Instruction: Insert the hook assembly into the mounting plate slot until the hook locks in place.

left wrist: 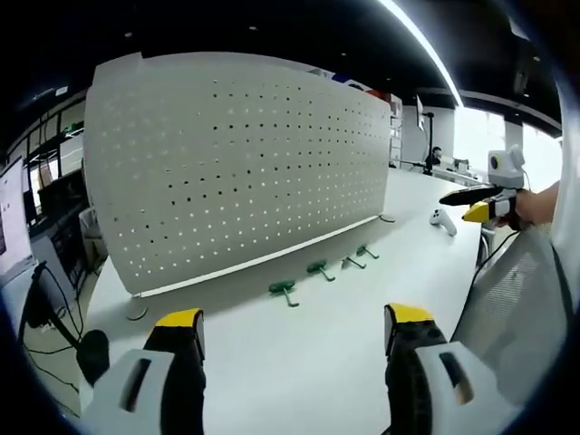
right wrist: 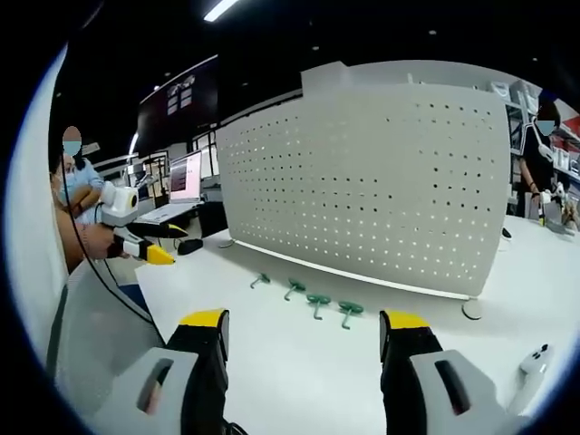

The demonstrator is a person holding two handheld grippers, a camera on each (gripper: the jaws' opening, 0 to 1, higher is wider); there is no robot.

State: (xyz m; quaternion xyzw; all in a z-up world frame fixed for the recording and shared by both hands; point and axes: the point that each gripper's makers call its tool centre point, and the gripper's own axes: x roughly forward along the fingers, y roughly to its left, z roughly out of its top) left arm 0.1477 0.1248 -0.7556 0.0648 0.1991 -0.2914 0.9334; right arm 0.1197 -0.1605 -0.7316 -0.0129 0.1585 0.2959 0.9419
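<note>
A white perforated mounting plate (left wrist: 236, 154) (right wrist: 381, 172) stands upright on the white table (left wrist: 299, 362). In front of its base lie several green hooks in a row (left wrist: 284, 290) (left wrist: 318, 268) (left wrist: 366, 251) (right wrist: 317, 302) (right wrist: 349, 311) (right wrist: 294, 288). My left gripper (left wrist: 294, 331) hovers open over the table, short of the hooks, with nothing between its yellow-tipped jaws. My right gripper (right wrist: 304, 331) is likewise open and empty, short of the hooks. The right gripper also shows at the right of the left gripper view (left wrist: 478, 210); the left gripper shows at the left of the right gripper view (right wrist: 149, 252).
A small white controller (left wrist: 442, 220) (right wrist: 536, 359) lies on the table. A laptop (right wrist: 181, 186) stands past the plate's end. A grey mesh chair back (left wrist: 517, 308) (right wrist: 100, 335) is near the table's edge. A person (right wrist: 544, 154) stands at the far right.
</note>
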